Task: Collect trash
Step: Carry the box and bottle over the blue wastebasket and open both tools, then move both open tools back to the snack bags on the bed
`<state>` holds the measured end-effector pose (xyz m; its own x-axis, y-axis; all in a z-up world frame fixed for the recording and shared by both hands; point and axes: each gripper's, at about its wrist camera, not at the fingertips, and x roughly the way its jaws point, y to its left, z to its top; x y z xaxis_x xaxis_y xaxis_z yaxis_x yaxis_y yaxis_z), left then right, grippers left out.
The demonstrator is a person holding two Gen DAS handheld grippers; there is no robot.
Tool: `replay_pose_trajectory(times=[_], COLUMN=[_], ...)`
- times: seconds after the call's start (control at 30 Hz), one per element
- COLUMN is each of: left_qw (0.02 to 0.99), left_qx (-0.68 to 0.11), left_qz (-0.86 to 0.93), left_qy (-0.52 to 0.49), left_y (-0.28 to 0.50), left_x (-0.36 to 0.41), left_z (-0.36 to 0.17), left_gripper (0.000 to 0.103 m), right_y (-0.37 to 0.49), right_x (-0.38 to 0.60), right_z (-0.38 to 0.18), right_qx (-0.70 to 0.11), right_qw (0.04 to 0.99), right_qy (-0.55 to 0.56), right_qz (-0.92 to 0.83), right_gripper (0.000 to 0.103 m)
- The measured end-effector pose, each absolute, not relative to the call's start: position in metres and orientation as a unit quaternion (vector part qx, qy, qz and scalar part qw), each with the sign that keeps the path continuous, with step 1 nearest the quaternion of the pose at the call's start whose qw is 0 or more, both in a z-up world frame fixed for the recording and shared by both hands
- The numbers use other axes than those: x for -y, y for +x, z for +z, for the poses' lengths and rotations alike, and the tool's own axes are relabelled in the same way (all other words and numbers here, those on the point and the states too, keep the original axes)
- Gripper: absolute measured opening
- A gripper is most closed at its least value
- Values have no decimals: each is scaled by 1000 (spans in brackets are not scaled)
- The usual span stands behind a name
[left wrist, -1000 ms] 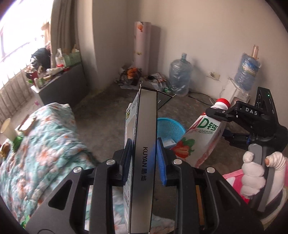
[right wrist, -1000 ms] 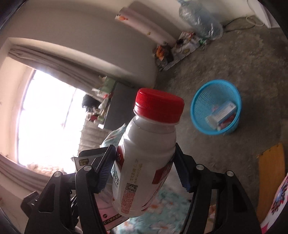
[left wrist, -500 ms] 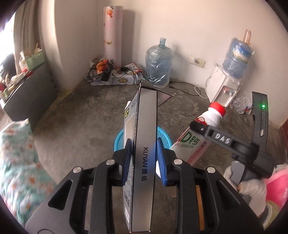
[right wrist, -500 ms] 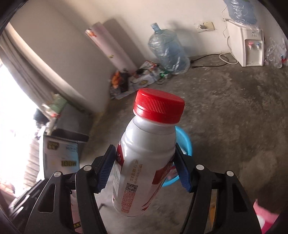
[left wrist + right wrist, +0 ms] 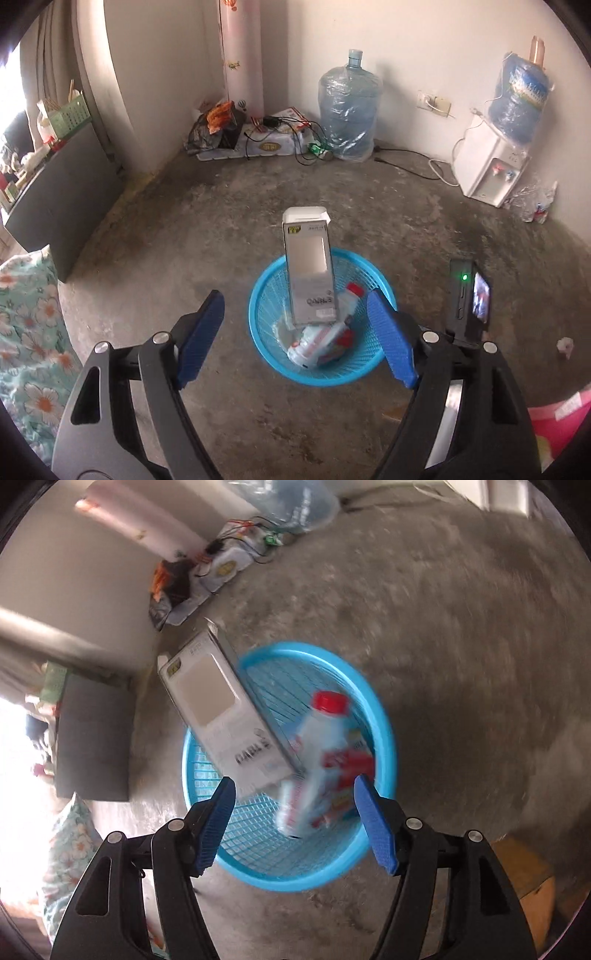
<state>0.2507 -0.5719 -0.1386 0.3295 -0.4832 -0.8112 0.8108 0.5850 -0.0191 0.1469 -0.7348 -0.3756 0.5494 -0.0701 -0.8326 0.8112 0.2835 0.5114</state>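
A blue mesh basket (image 5: 254, 325) stands on the concrete floor. A grey-white carton box (image 5: 309, 273) leans inside it, its top sticking out over the far rim. A white bottle with a red cap (image 5: 351, 297) lies in the basket beside other wrappers. My left gripper (image 5: 295, 338) hovers above the basket, jaws opening, nothing between the pads. In the right wrist view, the box (image 5: 221, 716) and the blurred bottle (image 5: 325, 749) are down in the basket (image 5: 280, 882). My right gripper (image 5: 295, 827) is above them, jaws opening, clear of the bottle.
Two water jugs (image 5: 349, 110), a white dispenser (image 5: 487, 166) and cable clutter (image 5: 258, 136) line the far wall. A dark cabinet (image 5: 59, 192) and floral bedding (image 5: 29, 332) are on the left. Something pink (image 5: 557, 417) lies at lower right.
Both grippers swung down over the basket. The left one let go of the box and the right one let go of the bottle; both things now sit in the basket.
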Motion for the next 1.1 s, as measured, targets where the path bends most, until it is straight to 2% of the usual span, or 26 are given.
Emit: replay_pose_trajectory(times=[0.3, 0.43, 0.57, 0.63, 0.7, 0.83, 1.0, 1.1], left_qw=[794, 799, 810, 815, 821, 828, 855, 886], left_qx=[-399, -385, -353, -336, -318, -304, -309, -307], left_qz=[-426, -433, -446, -453, -456, -453, -413, -347], left_qy=[172, 158, 141, 132, 127, 129, 62, 23], left_y=[237, 223, 203, 192, 180, 155, 134, 120], left_x=[535, 511, 471, 444, 415, 342, 218, 137], left_z=[-99, -63, -14, 10, 32, 67, 87, 85], left_gripper=[75, 75, 75, 78, 83, 85, 86, 86], right_y=[92, 72, 58, 53, 50, 50, 61, 65], right_x=[726, 713, 677, 651, 616, 550, 465, 423], right_z=[-358, -338, -295, -268, -234, -180, -128, -106], right_qx=[-287, -245, -215, -209, -209, -210, -214, -213], right_qw=[714, 717, 736, 756, 787, 849, 914, 939], right_qy=[556, 572, 565, 542, 500, 405, 281, 222], right_qz=[-314, -315, -306, -300, -294, -267, -200, -154], right_gripper=[65, 65, 65, 66, 72, 85, 96, 97])
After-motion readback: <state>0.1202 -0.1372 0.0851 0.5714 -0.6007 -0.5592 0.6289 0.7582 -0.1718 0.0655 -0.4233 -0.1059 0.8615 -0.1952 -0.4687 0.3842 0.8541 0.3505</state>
